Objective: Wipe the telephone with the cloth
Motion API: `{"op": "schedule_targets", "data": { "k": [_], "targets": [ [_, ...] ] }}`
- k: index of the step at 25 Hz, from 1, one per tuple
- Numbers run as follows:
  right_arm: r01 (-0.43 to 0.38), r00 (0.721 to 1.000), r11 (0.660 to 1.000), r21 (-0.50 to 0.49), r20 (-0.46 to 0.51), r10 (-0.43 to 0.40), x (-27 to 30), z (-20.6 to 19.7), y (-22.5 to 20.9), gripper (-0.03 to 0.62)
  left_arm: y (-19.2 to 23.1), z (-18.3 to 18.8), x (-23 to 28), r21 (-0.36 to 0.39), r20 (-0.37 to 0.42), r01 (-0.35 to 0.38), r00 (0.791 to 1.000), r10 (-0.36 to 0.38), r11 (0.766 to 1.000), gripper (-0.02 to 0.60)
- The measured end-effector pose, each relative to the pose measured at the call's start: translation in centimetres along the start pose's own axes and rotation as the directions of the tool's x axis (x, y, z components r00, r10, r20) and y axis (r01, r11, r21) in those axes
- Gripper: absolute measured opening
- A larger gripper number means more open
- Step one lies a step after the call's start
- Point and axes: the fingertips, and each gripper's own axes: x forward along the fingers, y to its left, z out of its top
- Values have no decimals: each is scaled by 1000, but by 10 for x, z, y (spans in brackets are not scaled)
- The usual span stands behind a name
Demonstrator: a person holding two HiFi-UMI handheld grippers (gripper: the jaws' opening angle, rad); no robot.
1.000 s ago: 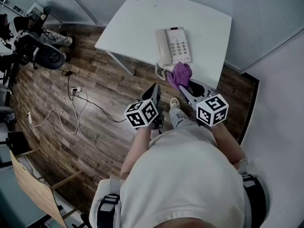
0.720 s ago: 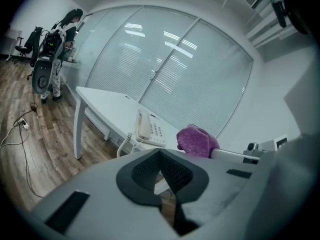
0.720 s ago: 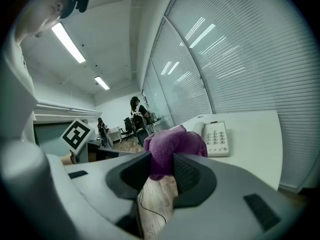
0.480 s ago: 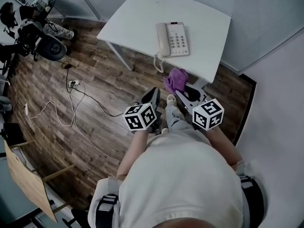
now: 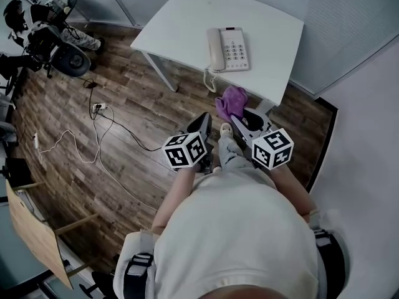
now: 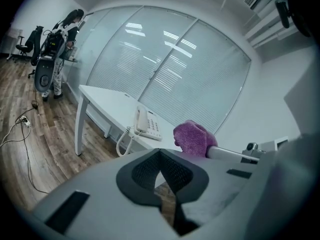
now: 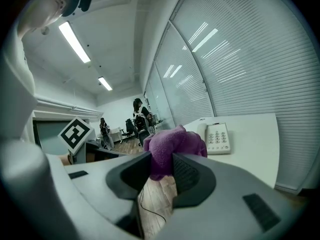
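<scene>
Right tongs [image 5: 235,116] pinching the purple cloth [image 5: 232,98], which is bunched beyond their tips over the floor, just short of the counter [image 5: 181,23] edge. Left tongs [image 5: 204,119] pressed together and empty, alongside. The telephone [image 5: 228,48] lies on the counter straight ahead of the cloth and well apart from it. Its long axis runs away from the person, with the handset on its left side. The right tongs are the nearer, so a forward reach seems due.

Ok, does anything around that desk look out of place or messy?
Nothing damaged or spilled. The telephone sits on the table with its handset down, though its coiled cord dangles over the near edge. Loose cables sprawl across the floor to the left.
</scene>
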Motion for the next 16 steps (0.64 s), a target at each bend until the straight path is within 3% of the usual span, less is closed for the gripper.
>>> {"op": "schedule_targets", "data": {
  "k": [16],
  "targets": [
    [5, 1000, 1000, 4, 14, -5, 3, 1, 3, 133, 2, 1, -1, -9, -4, 11, 1000, -11, 1000, 20]
  ]
}}
